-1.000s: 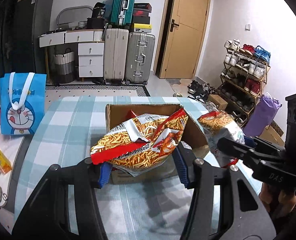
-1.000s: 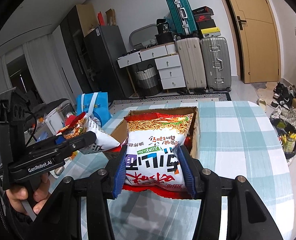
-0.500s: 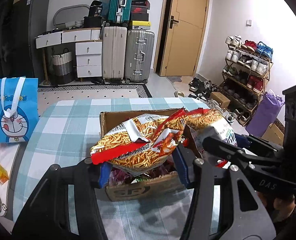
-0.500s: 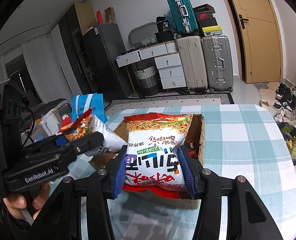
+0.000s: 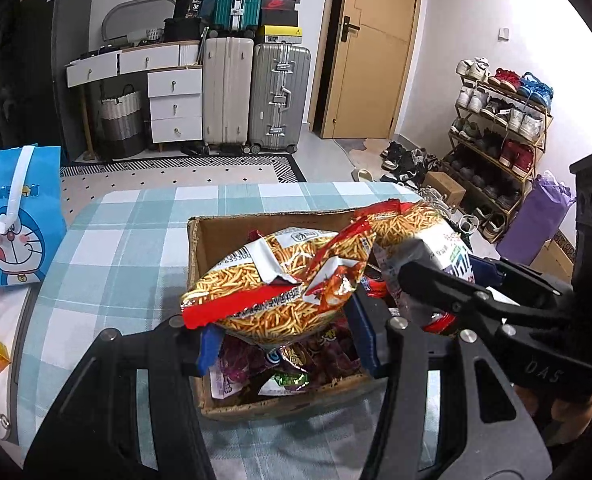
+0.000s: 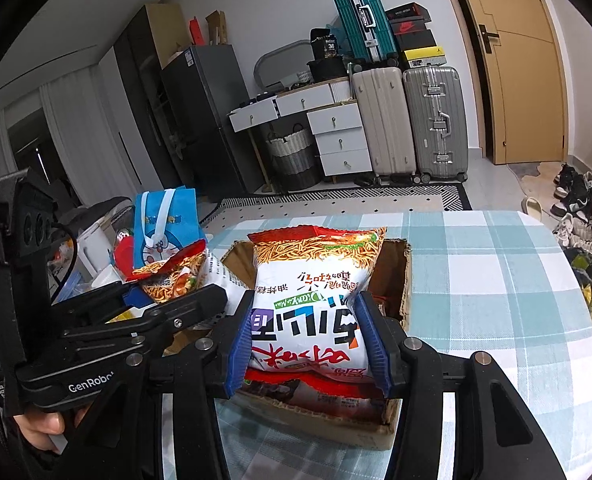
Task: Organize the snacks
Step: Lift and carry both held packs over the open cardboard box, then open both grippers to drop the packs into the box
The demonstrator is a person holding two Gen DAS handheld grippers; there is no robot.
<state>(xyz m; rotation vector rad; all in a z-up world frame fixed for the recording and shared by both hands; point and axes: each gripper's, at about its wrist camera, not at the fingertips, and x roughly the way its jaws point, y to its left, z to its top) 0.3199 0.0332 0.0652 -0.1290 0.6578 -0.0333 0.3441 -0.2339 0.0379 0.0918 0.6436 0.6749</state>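
here both jaws pinch noodle bags (image 5: 280, 280) above the checked tablecloth (image 5: 116, 248), suitcases (image 5: 252, 92) behind.

Both grippers are matte black plastic frames with silver screw heads at the joints and blue pads lining their fingers. The left gripper (image 5: 286, 334) carries white "GenRobot" lettering; the right gripper (image 6: 308, 340) shows embossed "DAS" on its body.
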